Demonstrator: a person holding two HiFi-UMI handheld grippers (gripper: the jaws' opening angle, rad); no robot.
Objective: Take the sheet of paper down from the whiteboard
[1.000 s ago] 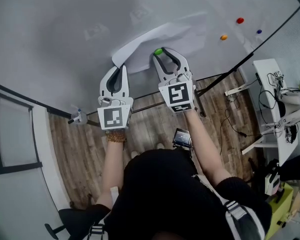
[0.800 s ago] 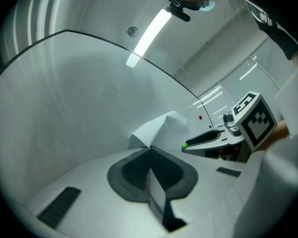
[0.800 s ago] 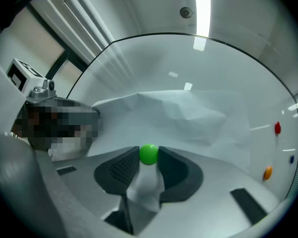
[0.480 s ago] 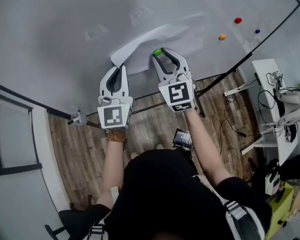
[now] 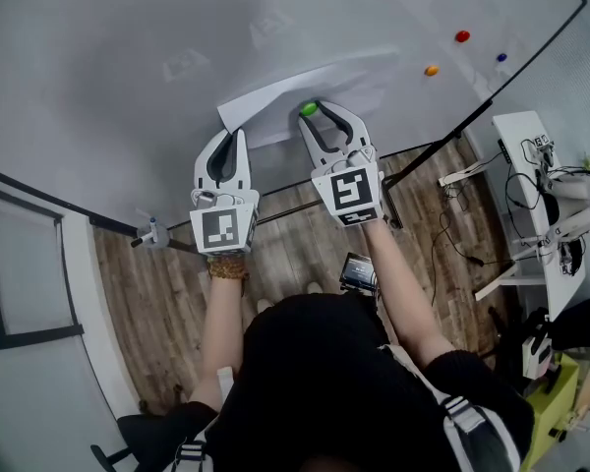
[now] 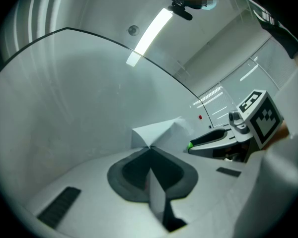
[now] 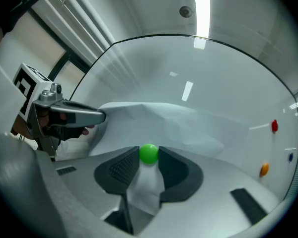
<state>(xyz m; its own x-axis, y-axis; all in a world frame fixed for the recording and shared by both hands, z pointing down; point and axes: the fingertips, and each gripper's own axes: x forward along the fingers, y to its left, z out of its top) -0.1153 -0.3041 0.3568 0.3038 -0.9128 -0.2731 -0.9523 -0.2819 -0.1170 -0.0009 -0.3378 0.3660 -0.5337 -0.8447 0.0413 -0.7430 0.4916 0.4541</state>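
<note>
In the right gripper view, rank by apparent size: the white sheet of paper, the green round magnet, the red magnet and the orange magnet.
1. white sheet of paper
2. green round magnet, enlarged by its nearness to the camera
3. red magnet and orange magnet look alike, so they are not ranked against each other
</note>
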